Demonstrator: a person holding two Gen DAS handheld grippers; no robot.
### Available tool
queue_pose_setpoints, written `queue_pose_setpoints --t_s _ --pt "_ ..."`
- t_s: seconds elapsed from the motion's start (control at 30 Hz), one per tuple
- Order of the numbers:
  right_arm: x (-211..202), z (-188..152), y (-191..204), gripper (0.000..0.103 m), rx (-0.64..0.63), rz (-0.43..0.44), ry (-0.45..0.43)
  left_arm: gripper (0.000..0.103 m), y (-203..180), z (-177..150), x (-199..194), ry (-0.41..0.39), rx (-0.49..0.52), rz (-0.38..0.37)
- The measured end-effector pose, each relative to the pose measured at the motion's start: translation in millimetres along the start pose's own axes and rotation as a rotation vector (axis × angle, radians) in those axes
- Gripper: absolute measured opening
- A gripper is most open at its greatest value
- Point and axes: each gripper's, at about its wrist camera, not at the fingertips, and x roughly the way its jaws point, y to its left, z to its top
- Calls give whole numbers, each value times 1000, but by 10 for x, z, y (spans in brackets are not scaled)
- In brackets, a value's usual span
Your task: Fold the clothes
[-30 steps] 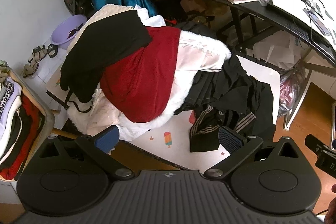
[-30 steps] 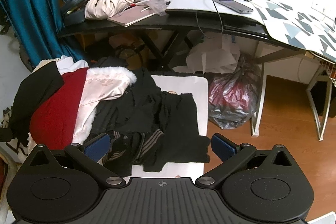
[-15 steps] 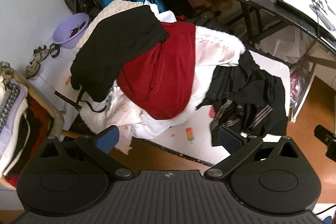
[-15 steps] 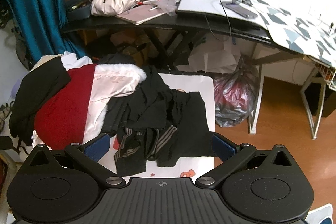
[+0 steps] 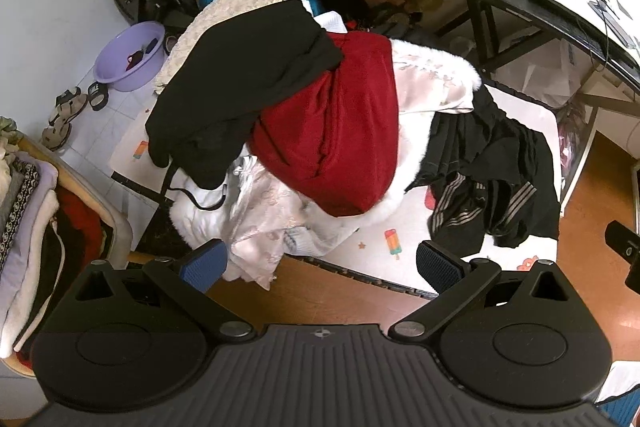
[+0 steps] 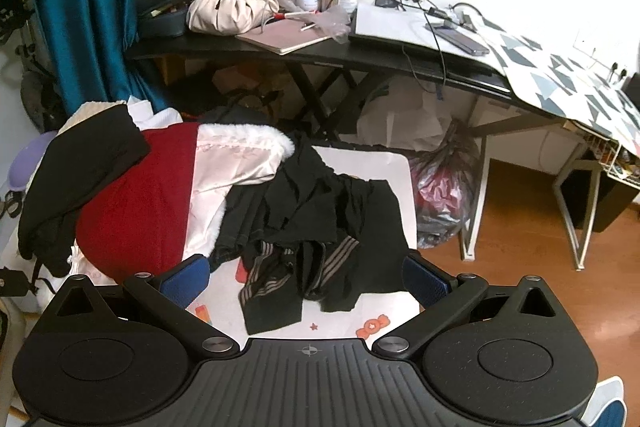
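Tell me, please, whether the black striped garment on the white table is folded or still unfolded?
Unfolded. The black striped garment lies crumpled on the white table, its striped cuffs bunched and twisted, edges spread unevenly. Neither gripper touches it.

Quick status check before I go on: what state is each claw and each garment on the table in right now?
left claw: open, empty, above the table edge.
right claw: open, empty, over the striped garment.
black striped garment: crumpled, unfolded, on the white table.
red garment: heaped, unfolded.
black garment: draped on top of the pile.
pink fur-trimmed garment: bunched under the red one.
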Motion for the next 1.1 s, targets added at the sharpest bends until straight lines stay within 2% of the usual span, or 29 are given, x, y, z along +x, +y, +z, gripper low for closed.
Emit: queue_pose_setpoints --t_s 0.4,1.1 --pt "-129 -26 413 102 -6 -35 -17 103 391 -9 88 4 -7 -50" --pt "-136 43 713 102 -26 -78 -33 103 675 -4 133 2 -39 -71"
